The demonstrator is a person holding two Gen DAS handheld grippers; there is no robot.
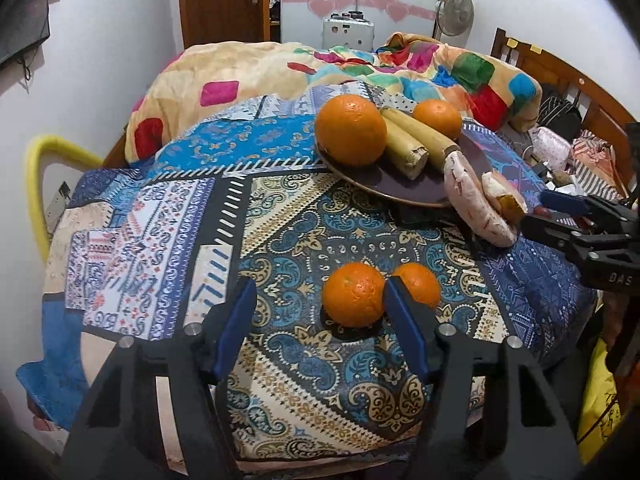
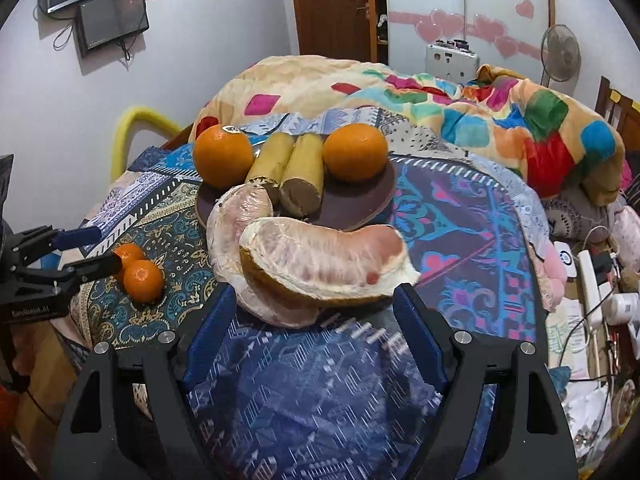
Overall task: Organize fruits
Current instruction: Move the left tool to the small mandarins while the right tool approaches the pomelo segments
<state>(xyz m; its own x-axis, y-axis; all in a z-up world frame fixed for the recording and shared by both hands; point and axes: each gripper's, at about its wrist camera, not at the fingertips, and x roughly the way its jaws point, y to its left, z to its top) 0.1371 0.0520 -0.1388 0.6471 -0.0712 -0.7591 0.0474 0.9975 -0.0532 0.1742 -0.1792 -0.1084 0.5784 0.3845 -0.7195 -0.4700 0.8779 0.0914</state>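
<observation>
Two oranges (image 1: 351,135) and bananas (image 1: 404,146) on a brown plate (image 1: 400,190); pomelo wedges (image 2: 320,264) and two mandarins (image 1: 354,294) beside it.

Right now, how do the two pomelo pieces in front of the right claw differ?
The front pomelo wedge still has yellow-brown rind under it; the back pomelo wedge shows only pale membrane. The front one lies crosswise on the cloth; the back one reaches the plate. Both are pink-fleshed and ungripped.

oranges (image 1: 353,294): bright orange
plate (image 2: 360,204): dark brown-purple
two peeled cylinders (image 2: 302,174): pale yellow, tan cut ends
pomelo segments (image 2: 324,258): pale pink flesh, white pith, yellow-brown rind
tablecloth (image 1: 304,232): blue/cream paisley patchwork
blanket (image 2: 520,120): cream, multicolour blocks
finger pads (image 1: 404,320): blue
</observation>
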